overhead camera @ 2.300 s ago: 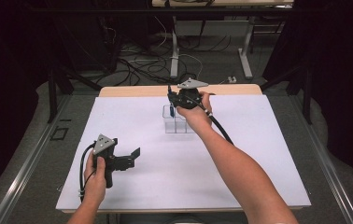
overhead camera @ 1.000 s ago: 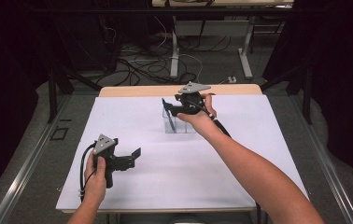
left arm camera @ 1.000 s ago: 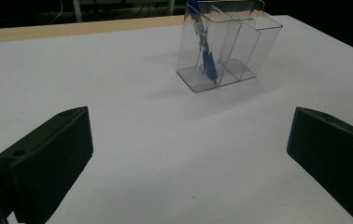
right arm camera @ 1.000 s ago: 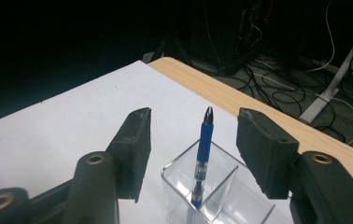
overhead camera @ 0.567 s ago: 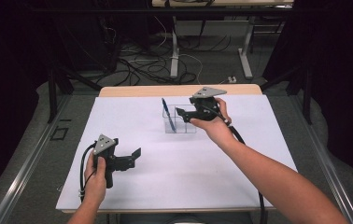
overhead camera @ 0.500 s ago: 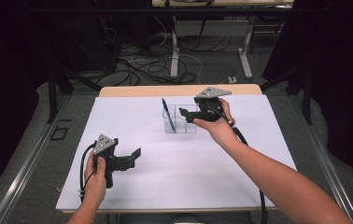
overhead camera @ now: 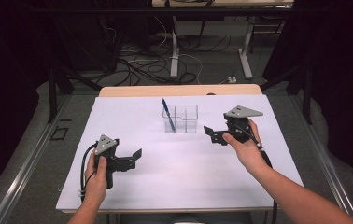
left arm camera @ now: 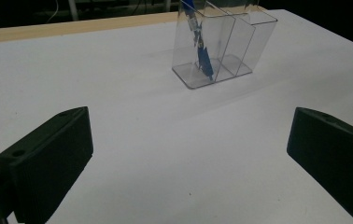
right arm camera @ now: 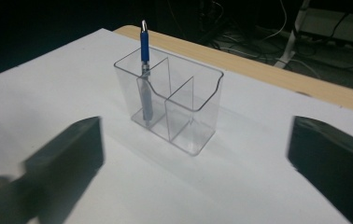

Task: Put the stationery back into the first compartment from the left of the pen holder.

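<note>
Pen (overhead camera: 166,112): blue, standing tilted in the holder's left rear compartment as the high view shows it, top end leaning left over the rim; free of both claws. In the right gripper view (right arm camera: 144,70) it stands near upright with its silver tip above the rim.
Holder (overhead camera: 180,119): clear plastic, split by inner walls into compartments, upright on the white sheet toward the far middle of the desk; the other compartments hold nothing.
Right claw (overhead camera: 212,134): just right of the holder and a little nearer the person, apart from it, pointing left toward it; its jaws have just been opening and now stand wide, nothing between them.
Right hand (overhead camera: 245,148): wrapped round the gripper's body, right of the holder.
Left claw (overhead camera: 136,156): well apart from the holder, nearer the person and to its left, pointing right; jaws wide, bare sheet between them in the left gripper view.
Left hand (overhead camera: 96,175): grips the handle, cable looping beside it.
Desk (overhead camera: 179,89): wooden far edge shows just behind the holder; the sheet (overhead camera: 179,177) covers the rest.
</note>
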{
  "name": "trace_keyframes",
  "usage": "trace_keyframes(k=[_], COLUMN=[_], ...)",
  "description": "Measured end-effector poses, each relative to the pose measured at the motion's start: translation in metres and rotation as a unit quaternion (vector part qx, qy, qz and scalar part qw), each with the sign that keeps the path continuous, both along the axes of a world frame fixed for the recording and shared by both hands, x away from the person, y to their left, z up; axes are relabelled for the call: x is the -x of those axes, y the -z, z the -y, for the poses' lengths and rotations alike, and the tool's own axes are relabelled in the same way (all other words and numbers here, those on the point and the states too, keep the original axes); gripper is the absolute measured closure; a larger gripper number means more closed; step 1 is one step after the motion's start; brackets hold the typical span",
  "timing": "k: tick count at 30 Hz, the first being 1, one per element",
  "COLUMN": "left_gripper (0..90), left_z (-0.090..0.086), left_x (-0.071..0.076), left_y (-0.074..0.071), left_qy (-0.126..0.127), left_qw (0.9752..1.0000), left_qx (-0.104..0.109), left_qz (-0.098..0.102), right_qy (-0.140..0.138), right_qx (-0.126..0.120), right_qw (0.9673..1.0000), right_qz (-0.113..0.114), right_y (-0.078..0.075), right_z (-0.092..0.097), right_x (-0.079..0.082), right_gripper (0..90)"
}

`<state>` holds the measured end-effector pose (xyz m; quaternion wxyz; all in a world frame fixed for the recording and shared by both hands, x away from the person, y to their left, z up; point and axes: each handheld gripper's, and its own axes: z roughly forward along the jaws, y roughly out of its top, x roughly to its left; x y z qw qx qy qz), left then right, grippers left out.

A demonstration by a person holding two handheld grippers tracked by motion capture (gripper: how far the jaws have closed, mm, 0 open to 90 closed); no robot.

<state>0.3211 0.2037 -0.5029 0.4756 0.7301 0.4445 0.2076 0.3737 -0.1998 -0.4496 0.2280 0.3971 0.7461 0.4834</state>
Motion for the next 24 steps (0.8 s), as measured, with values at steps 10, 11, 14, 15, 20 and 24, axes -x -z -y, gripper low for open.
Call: trace_keyframes(k=[10,11,14,15,20,24], left_gripper=[0.3,0.2,0.3,0.3,0.3,0.3], left_z=[0.001,0.001,0.000,0.000,-0.001,-0.001], left_x=[0.000,0.000,0.001,0.001,0.001,0.000], left_y=[0.001,0.001,0.001,0.001,0.001,0.001], left_qy=[-0.002,-0.004,-0.005,-0.005,-0.005,-0.007], left_qw=[1.0000,1.0000,1.0000,1.0000,1.0000,1.0000], left_qx=[0.003,0.002,0.001,0.001,-0.002,0.000], left_qz=[-0.001,-0.002,0.000,-0.001,-0.001,0.000], right_qy=[0.021,0.023,0.038,0.042,0.073,0.089], right_qx=[-0.009,-0.009,-0.006,-0.001,-0.005,-0.024], right_qw=[0.9996,0.9995,0.9991,0.9989,0.9973,0.9957], right_qz=[0.015,0.019,0.019,0.021,0.011,0.002], right_y=[0.019,0.022,0.028,0.030,0.047,0.061], right_z=[0.033,0.037,0.048,0.051,0.069,0.080], right_x=[0.027,0.029,0.033,0.035,0.042,0.045], right_gripper=[0.0,0.0,0.0,0.0,0.0,0.0])
